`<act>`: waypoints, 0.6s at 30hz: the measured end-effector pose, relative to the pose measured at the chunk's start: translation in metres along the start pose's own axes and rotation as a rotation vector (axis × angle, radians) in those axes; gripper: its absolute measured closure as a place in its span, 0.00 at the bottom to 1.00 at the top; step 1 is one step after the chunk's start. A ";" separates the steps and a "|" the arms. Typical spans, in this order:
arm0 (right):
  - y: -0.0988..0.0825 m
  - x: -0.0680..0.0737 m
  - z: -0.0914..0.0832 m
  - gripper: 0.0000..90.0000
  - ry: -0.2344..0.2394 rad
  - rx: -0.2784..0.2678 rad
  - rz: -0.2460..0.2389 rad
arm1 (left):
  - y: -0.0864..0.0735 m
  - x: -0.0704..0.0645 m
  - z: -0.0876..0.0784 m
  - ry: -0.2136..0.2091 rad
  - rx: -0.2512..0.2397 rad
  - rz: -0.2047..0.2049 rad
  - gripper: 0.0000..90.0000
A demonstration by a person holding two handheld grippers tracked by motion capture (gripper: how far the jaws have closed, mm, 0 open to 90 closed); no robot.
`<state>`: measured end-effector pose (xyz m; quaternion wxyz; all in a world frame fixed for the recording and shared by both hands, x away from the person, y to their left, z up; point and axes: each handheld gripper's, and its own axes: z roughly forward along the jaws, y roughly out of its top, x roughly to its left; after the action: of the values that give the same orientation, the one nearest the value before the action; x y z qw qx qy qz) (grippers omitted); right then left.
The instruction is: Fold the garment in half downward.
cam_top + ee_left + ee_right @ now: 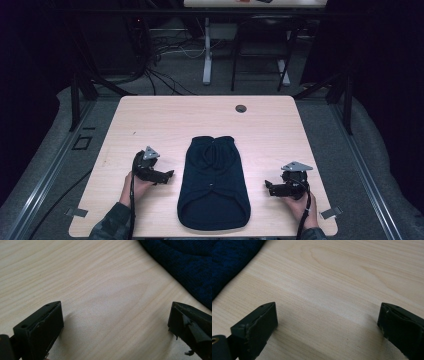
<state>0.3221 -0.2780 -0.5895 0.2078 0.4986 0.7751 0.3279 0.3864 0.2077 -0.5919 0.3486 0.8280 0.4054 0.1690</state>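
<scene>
From my remote seat, the left gripper (167, 176) rests low over the near left of the light wooden table (165, 115), gripped by a hand (137, 186) in a camouflage-patterned sleeve (112, 222). Its jaws stand wide apart and hold nothing; in the left gripper view, bare wood grain lies between them, and the edge of the dark navy garment (186, 267) crosses the upper right corner, clear of both jaws.

The right gripper (269, 187) sits opposite on the near right, its hand (300, 205) just behind it at the table's front edge. Its jaws are also spread wide and empty. In the right gripper view I see bare tabletop between them, with the garment (230, 261) in the upper left corner, apart from the jaws.

Between the two grippers, the navy knitted garment (214, 182) lies flat on the table, its broad rounded end toward the front edge and its narrower end pointing away. Both grippers point inward at it, each near its side without touching.

Farther back, a small round cable hole (241, 108) marks the tabletop near its far edge. Beyond the table, cables (165, 55) trail across the grey floor by a white desk leg (207, 55).
</scene>
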 end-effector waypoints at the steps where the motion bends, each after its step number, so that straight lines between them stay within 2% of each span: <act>1: 0.000 0.000 0.000 0.03 0.001 0.000 0.000 | 0.000 0.000 0.000 0.000 0.000 0.000 0.00; 12: 0.001 -0.001 0.001 0.03 0.008 -0.004 -0.009 | 0.000 0.000 0.000 -0.001 0.003 0.000 0.00; 18: 0.004 -0.001 0.002 0.02 0.020 0.017 -0.017 | 0.002 0.001 0.001 -0.007 0.004 0.011 0.00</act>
<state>0.3258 -0.2774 -0.5880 0.1986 0.4904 0.7840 0.3247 0.3890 0.2072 -0.5915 0.3476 0.8314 0.3999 0.1672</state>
